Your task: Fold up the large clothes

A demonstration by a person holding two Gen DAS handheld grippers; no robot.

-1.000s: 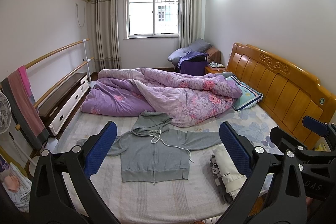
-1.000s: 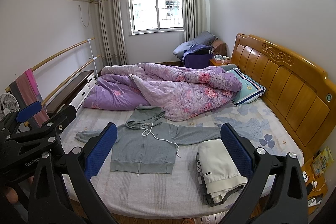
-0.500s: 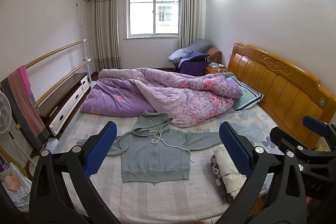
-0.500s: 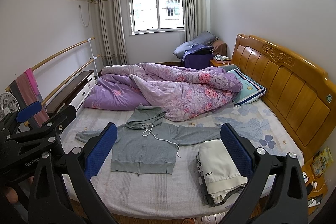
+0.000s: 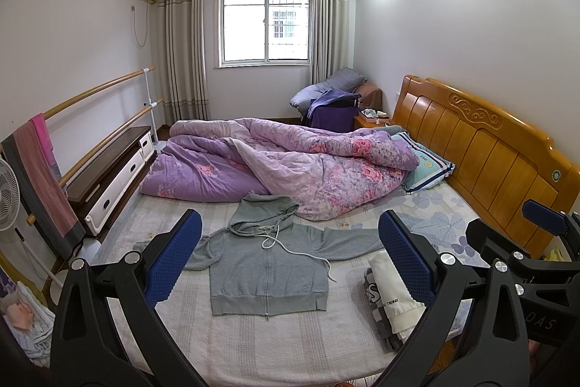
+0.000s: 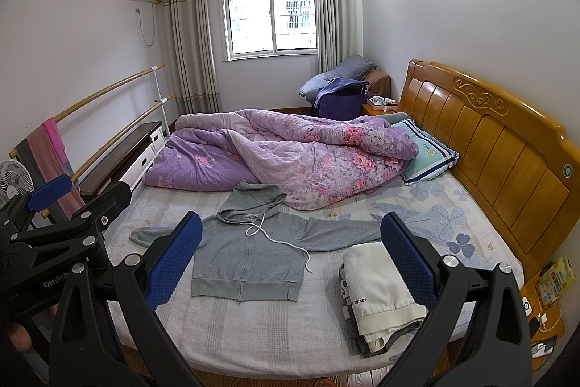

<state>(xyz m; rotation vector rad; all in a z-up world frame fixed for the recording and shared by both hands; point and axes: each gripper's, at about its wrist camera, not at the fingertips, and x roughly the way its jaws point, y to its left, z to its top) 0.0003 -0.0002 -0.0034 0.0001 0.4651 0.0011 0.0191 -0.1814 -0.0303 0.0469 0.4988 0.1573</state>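
**Grey hoodie laid flat on bed; both grippers raised and spread**

Grey zip-front hoodie (image 5: 270,269) lies face up on the bed (image 5: 275,343), in the middle of the near half of the mattress. Sleeves extend out to either side; the hood points toward the far end, its tip touching the purple floral quilt (image 5: 290,165). A white drawstring (image 5: 290,247) trails across the chest toward the garment's right-hand edge. The zip appears closed, and the hem faces the near edge of the bed.

Left gripper (image 5: 290,260): fingers spread wide, blue pads (image 5: 174,260) facing each other, nothing between them. It hangs above the near edge of the bed, apart from the fabric. In the right wrist view the same tool shows at the left border.

Right gripper (image 6: 288,260): fingers likewise spread wide, blue pads (image 6: 407,260) empty, held above the bed without contact. In the left wrist view it shows at the right border.

A folded stack of clothes (image 6: 380,292), with a cream garment on top, sits just beside the hoodie near the bed's front corner. A striped pillow (image 6: 427,153) lies against the wooden headboard (image 6: 500,147), partly under the quilt. A cloth (image 5: 40,176) hangs over the wooden rail (image 5: 105,87) along the wall.
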